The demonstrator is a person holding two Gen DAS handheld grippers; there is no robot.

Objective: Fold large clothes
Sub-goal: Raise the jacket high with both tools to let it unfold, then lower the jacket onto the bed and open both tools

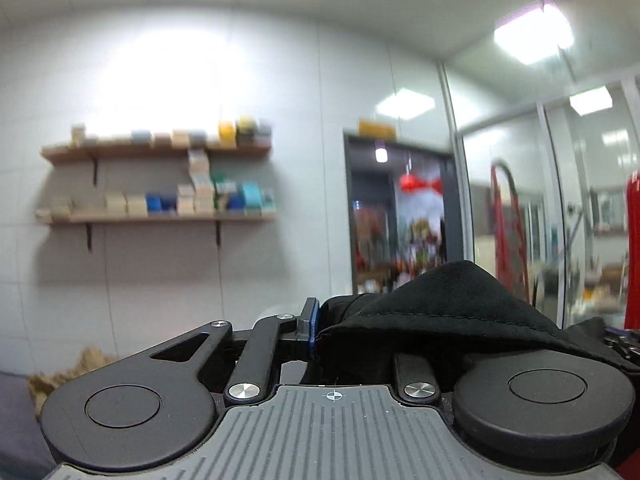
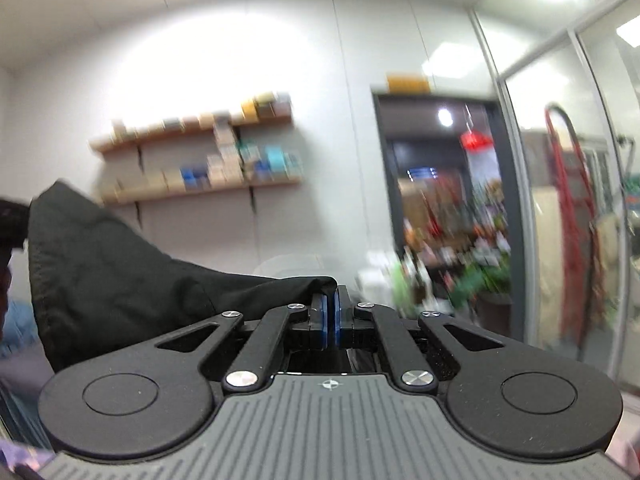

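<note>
left gripper [image 1: 352, 328]: clamped on black garment [image 1: 440, 304], bunched over its right finger | right gripper [image 2: 330, 320]: pinched tight on garment edge, cloth trailing left | far: wall shelves [image 1: 160, 216] with boxes

Place: shop or stockroom interior, indoors. White panelled wall [image 1: 160, 80] carrying 2 wooden shelves [image 1: 160, 216] stacked with small boxes [image 1: 202, 196] in tan, blue, teal and yellow. Dark-framed doorway [image 2: 444, 200] opening onto crowded, colourful goods, blurred. Glass partition [image 1: 520, 200] to the right. Square ceiling lights [image 1: 532, 36].
</note>
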